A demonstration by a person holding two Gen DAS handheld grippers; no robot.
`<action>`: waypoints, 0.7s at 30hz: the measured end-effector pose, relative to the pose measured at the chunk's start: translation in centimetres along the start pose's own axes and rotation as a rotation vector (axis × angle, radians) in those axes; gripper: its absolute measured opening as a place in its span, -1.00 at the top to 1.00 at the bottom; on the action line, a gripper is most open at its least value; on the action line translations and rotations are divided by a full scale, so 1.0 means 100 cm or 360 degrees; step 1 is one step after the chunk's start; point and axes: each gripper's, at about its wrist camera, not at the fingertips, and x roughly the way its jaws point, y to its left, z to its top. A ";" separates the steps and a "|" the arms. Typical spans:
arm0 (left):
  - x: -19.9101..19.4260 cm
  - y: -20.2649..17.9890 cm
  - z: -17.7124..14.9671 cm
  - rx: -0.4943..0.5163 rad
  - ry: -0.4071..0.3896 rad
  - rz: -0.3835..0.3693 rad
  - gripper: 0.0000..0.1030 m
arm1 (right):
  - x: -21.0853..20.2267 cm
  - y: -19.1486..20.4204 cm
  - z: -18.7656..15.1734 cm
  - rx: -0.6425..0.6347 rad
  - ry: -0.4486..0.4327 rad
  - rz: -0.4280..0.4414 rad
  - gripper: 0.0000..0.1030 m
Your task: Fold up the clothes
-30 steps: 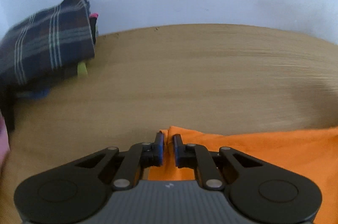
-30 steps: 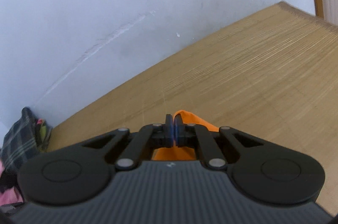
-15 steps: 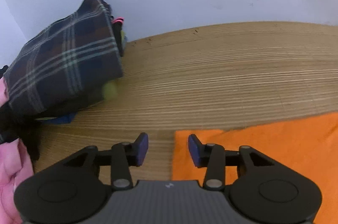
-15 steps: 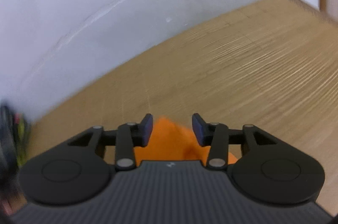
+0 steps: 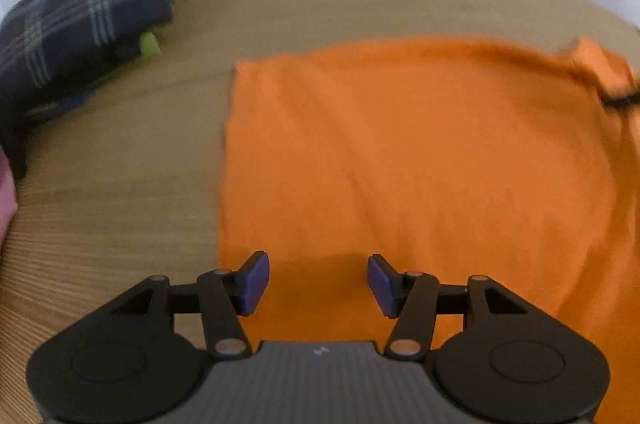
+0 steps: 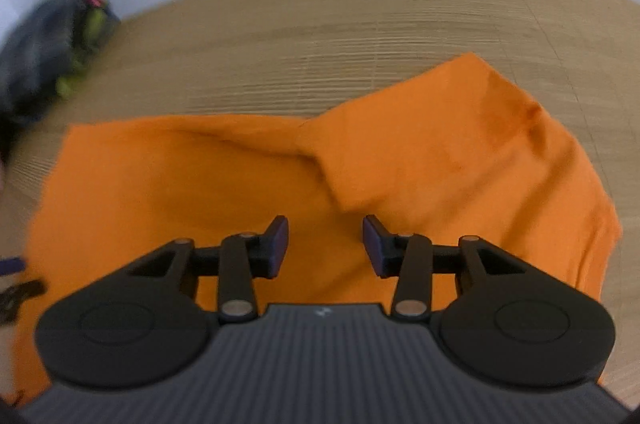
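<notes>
Between folds: the orange shirt (image 5: 420, 159) lies flat on the desk (image 5: 120, 203) ahead of and beneath both sets of fingers; left gripper (image 5: 318, 282) opening, right gripper (image 6: 325, 246) parted, neither holding cloth; next, likely regrasp an edge.

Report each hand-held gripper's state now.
Left hand-held gripper: opening, holding nothing, above the orange shirt.
Right hand-held gripper: open, holding nothing.

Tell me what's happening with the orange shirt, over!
Left gripper opening, nothing between its jaws. Right gripper open, empty. Orange shirt lies spread on the wooden table, one sleeve folded in. Plaid clothes pile sits clear, far left.
</notes>
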 end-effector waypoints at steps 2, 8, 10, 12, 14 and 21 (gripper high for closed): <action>-0.003 -0.004 -0.005 0.0054 -0.0022 0.0035 -0.27 | 0.012 0.004 0.023 -0.0047 0.0000 -0.0072 0.15; -0.006 -0.002 -0.008 0.0057 -0.0015 0.0078 -0.49 | 0.030 0.005 0.119 0.0095 -0.0480 -0.0470 0.15; -0.006 -0.001 -0.009 0.0046 -0.0020 0.0076 -0.51 | 0.013 -0.001 0.121 0.0246 -0.0515 -0.0323 0.15; -0.006 0.002 -0.009 0.0036 -0.0020 0.0058 -0.53 | -0.004 -0.005 0.115 0.0334 -0.0484 -0.0155 0.15; -0.007 0.005 -0.009 0.0020 -0.0009 0.0030 -0.52 | -0.024 -0.009 0.087 0.0306 -0.0365 -0.0043 0.15; -0.035 0.004 -0.021 0.0106 -0.0015 -0.0038 -0.40 | -0.128 -0.008 -0.094 0.0225 -0.0178 -0.0194 0.15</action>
